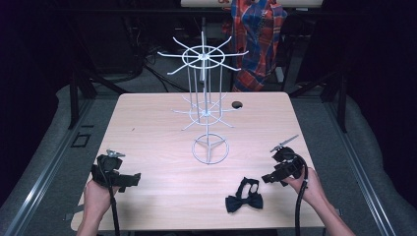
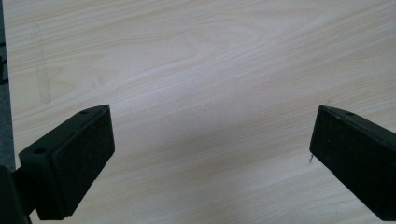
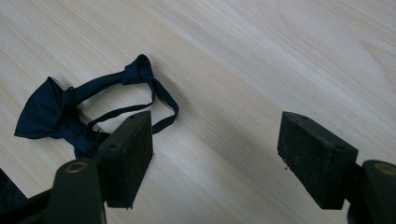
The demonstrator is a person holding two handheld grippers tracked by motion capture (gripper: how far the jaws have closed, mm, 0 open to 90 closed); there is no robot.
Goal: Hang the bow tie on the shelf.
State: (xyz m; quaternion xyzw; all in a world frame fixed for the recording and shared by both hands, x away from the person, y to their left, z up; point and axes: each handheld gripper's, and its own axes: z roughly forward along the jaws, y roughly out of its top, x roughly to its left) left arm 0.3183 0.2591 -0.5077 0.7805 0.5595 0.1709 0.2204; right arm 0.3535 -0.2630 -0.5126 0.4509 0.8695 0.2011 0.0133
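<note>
Right gripper (image 3: 215, 154) jaws spread, nothing pinched, bow tie (image 3: 70, 112) untouched beside them; left gripper (image 2: 210, 158) spread too. Wire rack (image 1: 206, 98) bare: hanging not begun.

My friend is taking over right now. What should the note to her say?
Left gripper: open, nothing between the jaws, over bare table.
Right gripper: open, nothing held, just beside the bow tie.
Bow tie: flat on the table near the front edge, strap looped behind it.
Wire rack: upright mid-table, hooks bare.
Done: nothing picked up.
Left: probably grab the bow tie and hang it on the rack.
</note>
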